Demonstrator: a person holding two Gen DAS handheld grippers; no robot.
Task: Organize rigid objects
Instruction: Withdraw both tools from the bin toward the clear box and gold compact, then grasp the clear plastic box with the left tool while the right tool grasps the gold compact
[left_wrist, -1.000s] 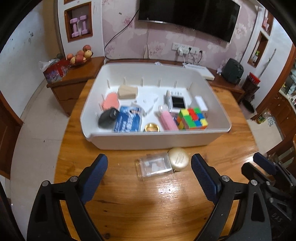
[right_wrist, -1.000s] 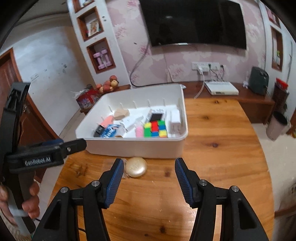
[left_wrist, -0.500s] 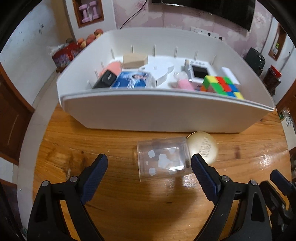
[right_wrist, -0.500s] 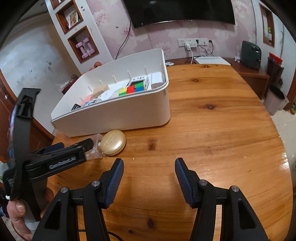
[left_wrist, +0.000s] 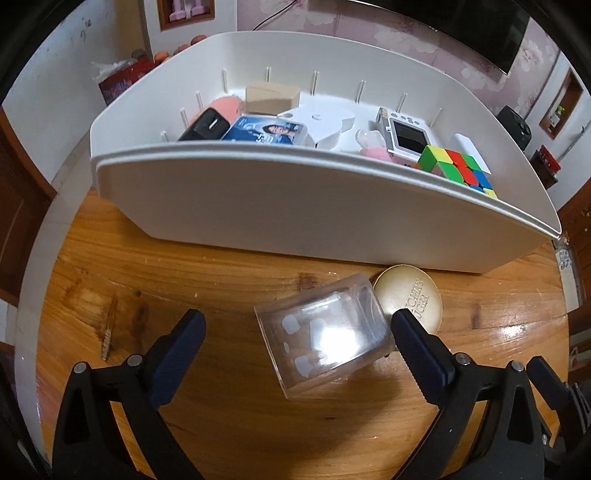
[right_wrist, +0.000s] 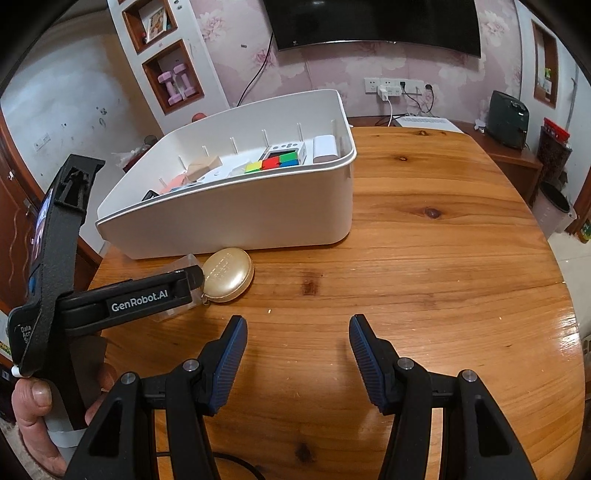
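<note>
The left tool (left_wrist: 295, 332) has descended toward the counter (left_wrist: 221, 424) since a second ago, and its jaws have just been opening to near their widest. The clear plastic box (left_wrist: 323, 338) now lies between them on the counter, tilted on its side. The right-hand pad sits just beside the box's edge, the left-hand pad well apart from it, and neither visibly presses on the box. The box is therefore bracketed but not gripped.

The gold round case (left_wrist: 408, 301) lies just beside the box, apparently touching its far corner, and close to the front wall of the white bin (left_wrist: 295, 218). The bin already holds the colour cube (left_wrist: 456, 170), a small camera (left_wrist: 404, 134) and other sorted items.

The right tool (right_wrist: 295, 354) has also lowered; its jaws stand partly open over bare counter and hold nothing.

Judgement: the step in hand is closing on the box for transfer into the bin. The neighbouring case may be nudged as the right-hand pad closes.
</note>
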